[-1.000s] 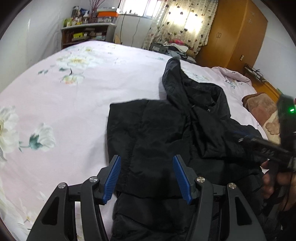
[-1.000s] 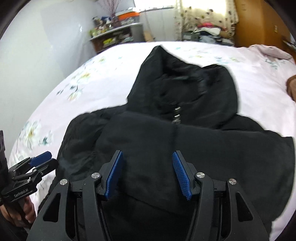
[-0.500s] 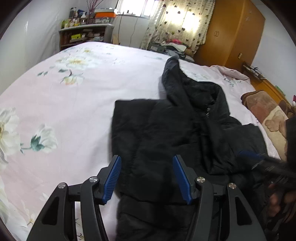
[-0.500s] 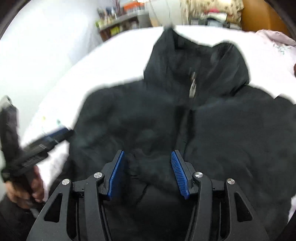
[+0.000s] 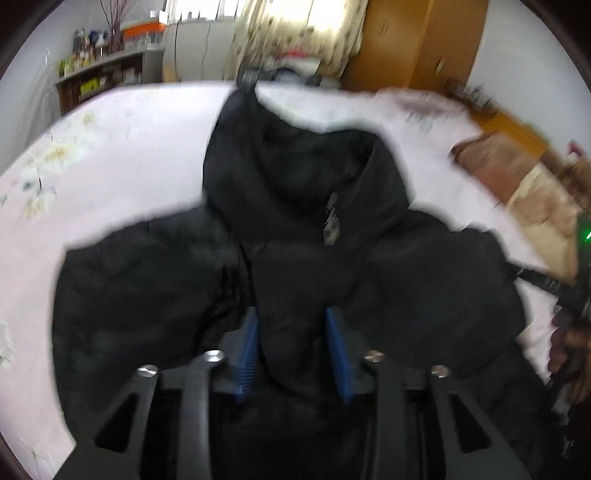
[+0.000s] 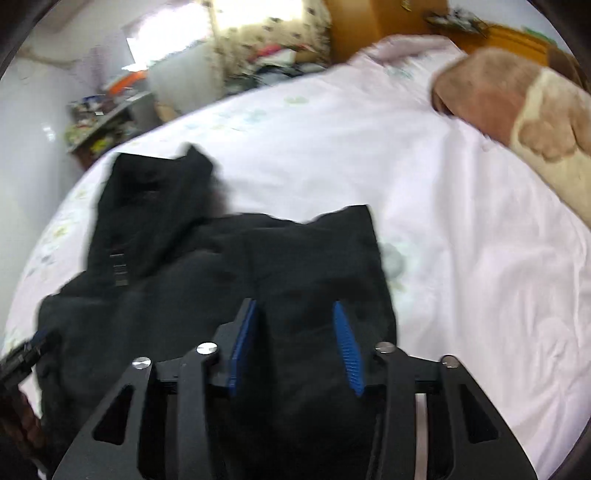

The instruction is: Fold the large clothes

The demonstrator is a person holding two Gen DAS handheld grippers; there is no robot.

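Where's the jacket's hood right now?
The hood lies at the far end of the black jacket, pointing toward the curtained window; in the right wrist view it sits upper left on the pink bedsheet.

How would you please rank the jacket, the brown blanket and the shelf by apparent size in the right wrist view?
1. jacket, largest, though nearest the camera.
2. brown blanket, smaller, cut off at the frame edge.
3. shelf, smallest, but farthest away, so its true size is unsure.
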